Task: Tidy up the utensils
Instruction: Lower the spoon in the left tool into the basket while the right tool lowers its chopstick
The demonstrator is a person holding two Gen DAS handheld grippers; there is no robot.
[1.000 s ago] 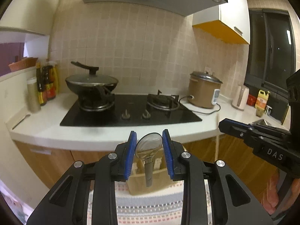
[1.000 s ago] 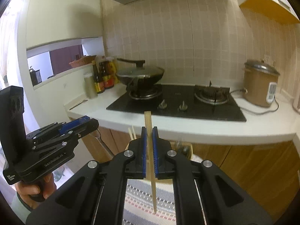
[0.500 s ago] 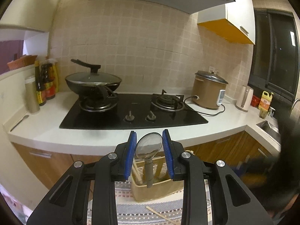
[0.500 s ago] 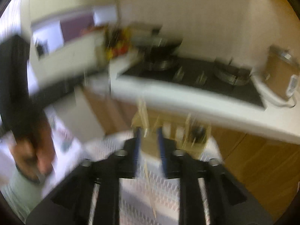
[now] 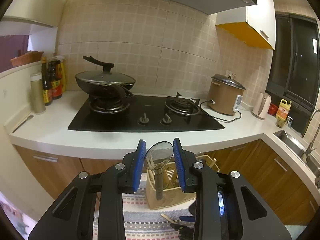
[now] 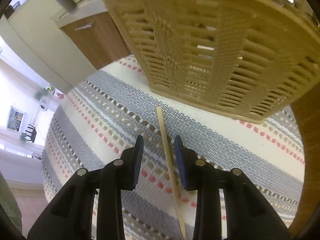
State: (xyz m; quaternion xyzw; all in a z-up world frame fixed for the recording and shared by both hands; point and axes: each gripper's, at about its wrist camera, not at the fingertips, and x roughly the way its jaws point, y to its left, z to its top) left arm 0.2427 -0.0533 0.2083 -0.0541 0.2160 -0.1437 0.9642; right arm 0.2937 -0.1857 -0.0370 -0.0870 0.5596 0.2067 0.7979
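Observation:
My left gripper (image 5: 159, 142) is shut on a metal spoon (image 5: 159, 157). The bowl sits upright between the blue pads and the handle hangs down above a beige slotted utensil basket (image 5: 170, 198). My right gripper (image 6: 158, 138) points steeply down at a striped mat (image 6: 100, 110), right in front of the basket (image 6: 210, 50). Its jaws stand open. A wooden chopstick (image 6: 166, 146) lies flat on the mat between them, close to the right pad and not pressed. The left wrist view shows this chopstick's end (image 5: 165, 216) below the basket.
Behind the basket runs a white counter (image 5: 60, 138) with a black gas hob (image 5: 146, 116), a lidded wok (image 5: 105, 82), a rice cooker (image 5: 226, 98) and sauce bottles (image 5: 53, 82). A sink (image 5: 290, 142) is at the right. Wooden cabinet doors (image 6: 96, 38) stand below the counter.
My right gripper dropped from counter height to the mat, tilted downward and opened. The chopstick it held upright now lies loose on the mat. The left gripper keeps the spoon.

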